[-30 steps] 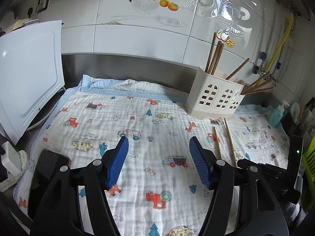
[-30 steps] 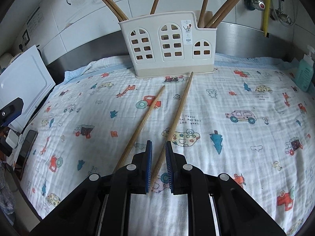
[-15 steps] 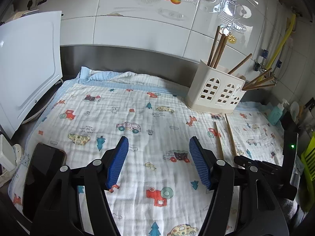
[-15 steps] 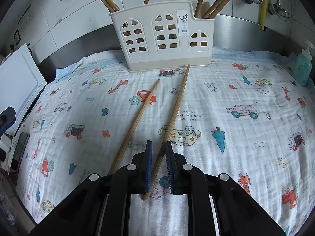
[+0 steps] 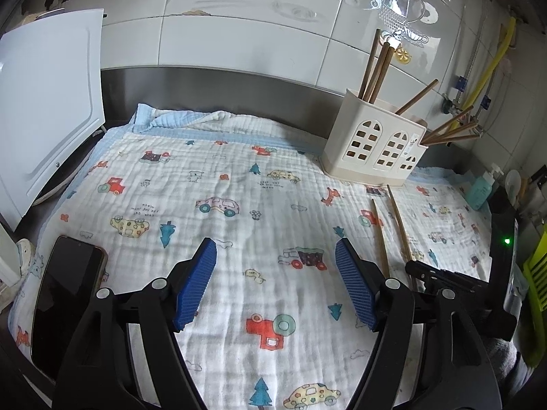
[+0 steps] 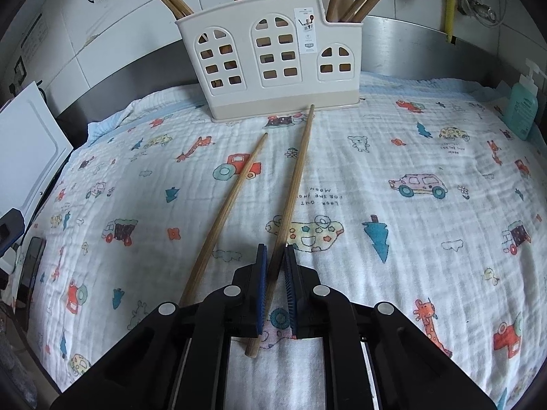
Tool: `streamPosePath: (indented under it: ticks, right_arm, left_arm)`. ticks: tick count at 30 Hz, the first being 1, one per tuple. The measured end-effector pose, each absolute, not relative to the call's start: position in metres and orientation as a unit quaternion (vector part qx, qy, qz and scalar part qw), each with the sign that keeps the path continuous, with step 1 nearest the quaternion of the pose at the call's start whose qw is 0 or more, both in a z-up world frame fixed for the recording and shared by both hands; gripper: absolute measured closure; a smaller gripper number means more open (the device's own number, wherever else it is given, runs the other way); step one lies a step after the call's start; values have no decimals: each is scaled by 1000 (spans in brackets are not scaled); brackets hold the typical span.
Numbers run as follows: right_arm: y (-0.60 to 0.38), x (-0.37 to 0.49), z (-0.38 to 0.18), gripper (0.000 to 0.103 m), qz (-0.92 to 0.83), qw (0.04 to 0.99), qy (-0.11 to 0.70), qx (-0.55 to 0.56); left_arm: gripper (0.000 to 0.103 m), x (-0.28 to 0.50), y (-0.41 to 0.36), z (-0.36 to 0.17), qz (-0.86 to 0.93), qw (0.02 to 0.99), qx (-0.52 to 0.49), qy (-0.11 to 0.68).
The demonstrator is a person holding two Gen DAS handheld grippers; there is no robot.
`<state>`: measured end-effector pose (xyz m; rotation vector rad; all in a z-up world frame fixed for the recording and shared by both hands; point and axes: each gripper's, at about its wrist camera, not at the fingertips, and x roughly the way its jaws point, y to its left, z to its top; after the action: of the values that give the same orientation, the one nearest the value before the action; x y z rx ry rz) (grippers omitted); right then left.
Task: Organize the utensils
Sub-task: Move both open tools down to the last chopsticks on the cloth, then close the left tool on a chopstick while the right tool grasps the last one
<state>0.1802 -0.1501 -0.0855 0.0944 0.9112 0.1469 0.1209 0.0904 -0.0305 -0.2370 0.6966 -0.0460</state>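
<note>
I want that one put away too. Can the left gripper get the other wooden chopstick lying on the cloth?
Probably yes. The left gripper is opening and empty, and the loose wooden chopstick lies uncovered beside it, just left of the right gripper.

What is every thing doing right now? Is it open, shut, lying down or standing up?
Right gripper: jaws shut on the right chopstick.
Left gripper: jaws opening, nothing between them.
Left chopstick: lying loose on the cloth.
Holder: upright, chopsticks inside.
Phone: lying flat, screen dark.

2 loose chopsticks point(image 6: 290, 184) on the cloth, 1 holder point(image 6: 273, 58), 1 phone point(image 5: 65, 294), 1 soap bottle point(image 6: 521, 106).
</note>
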Motion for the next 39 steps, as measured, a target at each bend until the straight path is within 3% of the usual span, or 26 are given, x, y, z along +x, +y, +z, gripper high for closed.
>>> streamPosePath:
  ticks: [28,30,39]
  right_arm:
    - [-204,123,-4,97,104,939,322,57]
    - [-206,122,-2,97,107,941,317,56]
    - [-220,121,8,97,117,945,299,59]
  left_arm:
    - [34,127,-17,-64,-102,910,-60,398]
    - [45,129,-24,-66,-106,909,-48,401]
    - [73,141,-46,-80,-116,897,-33,425]
